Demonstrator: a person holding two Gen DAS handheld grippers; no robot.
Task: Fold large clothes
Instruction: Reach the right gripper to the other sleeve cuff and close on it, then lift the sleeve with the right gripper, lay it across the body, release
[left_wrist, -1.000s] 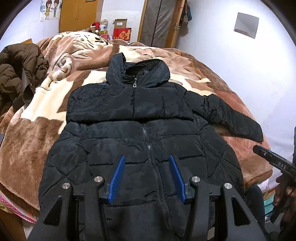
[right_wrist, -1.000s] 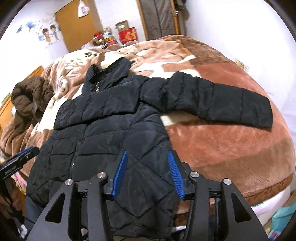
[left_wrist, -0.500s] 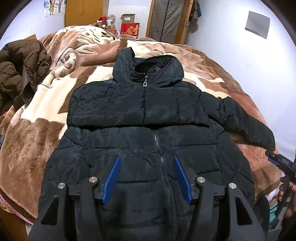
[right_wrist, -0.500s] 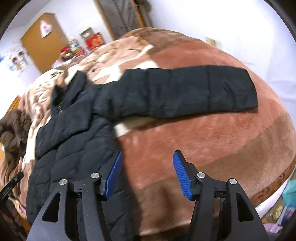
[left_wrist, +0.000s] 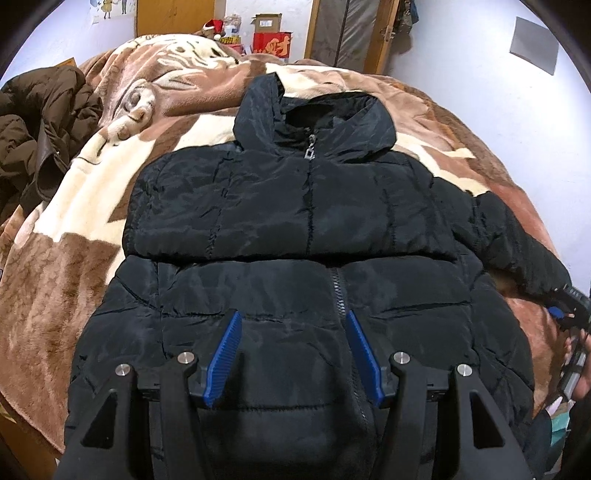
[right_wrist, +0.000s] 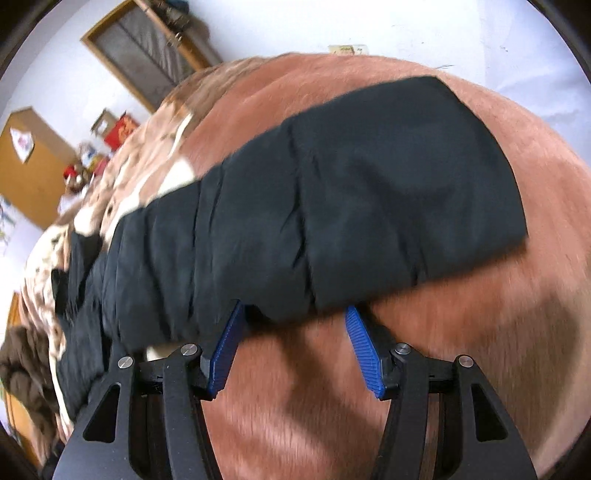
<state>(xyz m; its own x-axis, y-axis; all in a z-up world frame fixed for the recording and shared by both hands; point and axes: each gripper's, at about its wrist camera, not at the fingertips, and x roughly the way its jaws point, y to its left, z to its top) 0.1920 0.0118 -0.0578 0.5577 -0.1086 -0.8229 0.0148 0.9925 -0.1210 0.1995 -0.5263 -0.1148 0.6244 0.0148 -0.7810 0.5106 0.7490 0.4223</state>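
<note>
A black hooded puffer jacket (left_wrist: 295, 221) lies zipped and face up on a brown and cream blanket (left_wrist: 70, 236). Its right sleeve (right_wrist: 369, 203) stretches out flat across the blanket (right_wrist: 424, 369). My left gripper (left_wrist: 291, 317) hovers open over the jacket's lower front, next to the zipper, with nothing between its fingers. My right gripper (right_wrist: 294, 310) stands open at the near edge of the sleeve, its blue fingertips just reaching the fabric without pinching it. The right gripper (left_wrist: 569, 299) also shows at the right edge of the left wrist view, by the sleeve's cuff.
A brown coat (left_wrist: 40, 122) is heaped on the bed's left side. Boxes (left_wrist: 271, 37), a wooden wardrobe (left_wrist: 173, 16) and a doorway stand behind the bed. A white wall runs close along the right. A person's hand (left_wrist: 580, 343) holds the right gripper.
My left gripper moved forward and lower over the jacket, its jaws a little wider. My right gripper swung right and down from the jacket's body to the outstretched sleeve, rolling as it went.
</note>
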